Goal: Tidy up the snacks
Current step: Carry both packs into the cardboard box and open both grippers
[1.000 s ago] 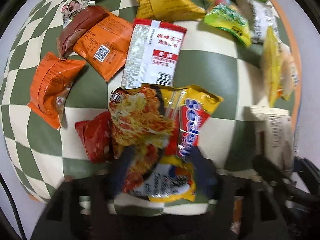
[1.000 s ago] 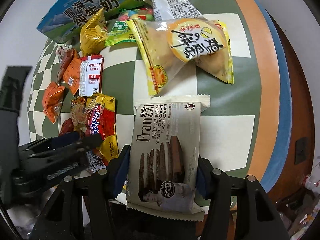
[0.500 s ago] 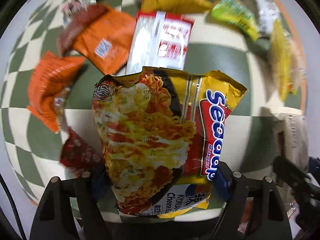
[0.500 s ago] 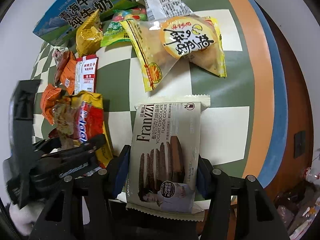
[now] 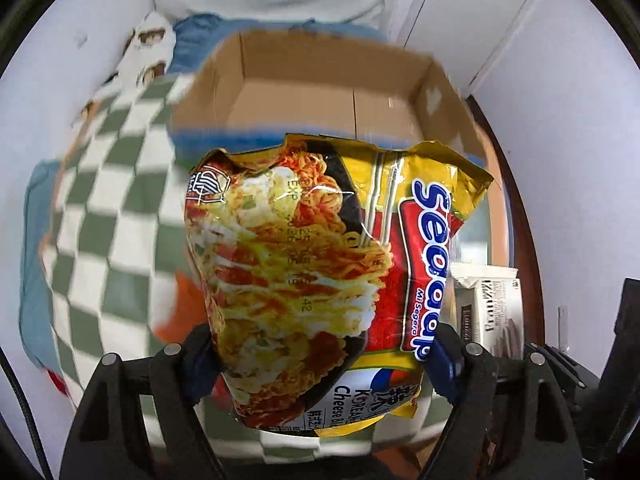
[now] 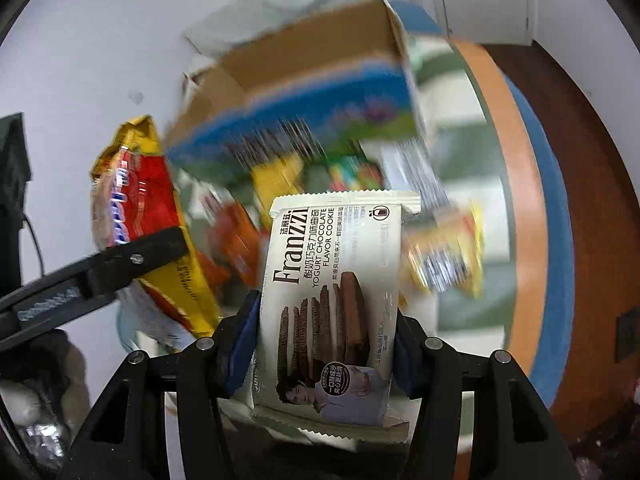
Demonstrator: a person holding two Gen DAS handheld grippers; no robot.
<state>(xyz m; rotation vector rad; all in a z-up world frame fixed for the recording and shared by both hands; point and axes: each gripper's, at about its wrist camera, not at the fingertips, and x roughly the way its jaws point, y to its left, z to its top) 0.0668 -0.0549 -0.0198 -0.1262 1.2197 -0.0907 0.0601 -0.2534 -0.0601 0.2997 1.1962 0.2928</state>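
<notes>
The left gripper [image 5: 320, 360] stands fairly wide, its pads pressing both sides of a noodle packet [image 5: 320, 264] held up off the checked cloth [image 5: 108, 184] in front of an open cardboard box [image 5: 320, 92]. The right gripper [image 6: 324, 352] is narrower, clamped on a cookie pack [image 6: 340, 280] raised above blurred snacks [image 6: 444, 256], with the box [image 6: 304, 80] beyond.
</notes>
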